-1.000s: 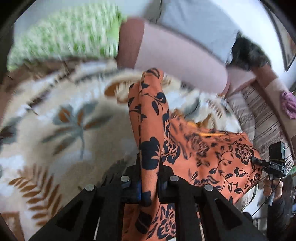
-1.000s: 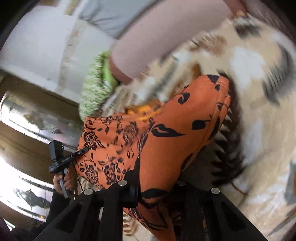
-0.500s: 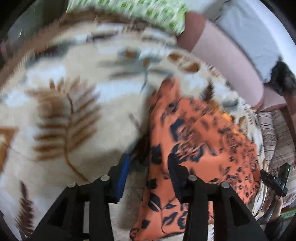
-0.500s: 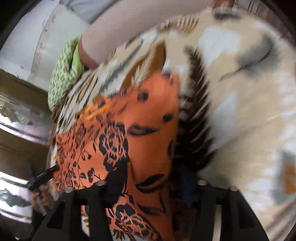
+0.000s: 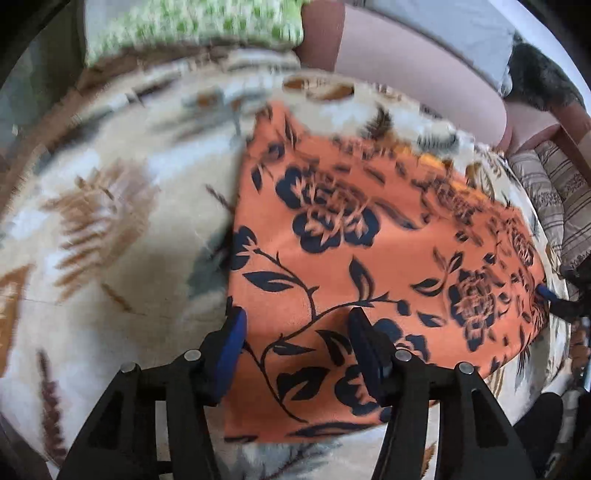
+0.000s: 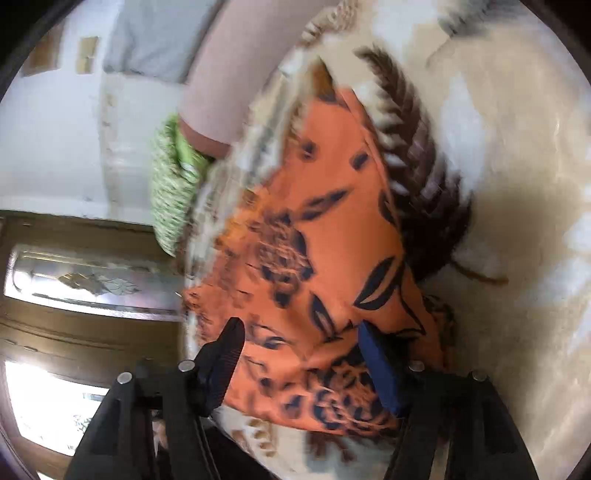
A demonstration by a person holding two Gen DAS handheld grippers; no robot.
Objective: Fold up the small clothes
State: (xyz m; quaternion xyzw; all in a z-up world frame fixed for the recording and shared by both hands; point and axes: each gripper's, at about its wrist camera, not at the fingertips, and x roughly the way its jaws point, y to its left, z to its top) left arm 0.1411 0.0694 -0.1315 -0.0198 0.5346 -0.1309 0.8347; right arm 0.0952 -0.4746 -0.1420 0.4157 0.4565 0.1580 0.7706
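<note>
Both pairs of my fingers stand spread apart and grasp nothing. My left gripper [image 5: 295, 341] hangs low over the near edge of the orange floral garment [image 5: 369, 258], one blue pad just off its left border, the other above the print. My right gripper [image 6: 299, 354] does the same at the other end, fingers wide over the cloth [image 6: 325, 258]; whether either pair touches the fabric I cannot tell through the blur.

The garment lies flat on the leaf-patterned blanket [image 5: 110, 221], a doubled rectangle as far as I can judge, with its edges fairly even. I take it that one fold is laid down and I am between folds.

Next, I think, comes another grasp: pinch two corners or one short edge, lift, and carry it across to halve the piece again, keeping the layers from sliding on the plush pile.

Beyond the garment sit a green-and-white cushion [image 5: 192, 26] and a pink bolster [image 5: 413, 70], well clear of my work.
</note>
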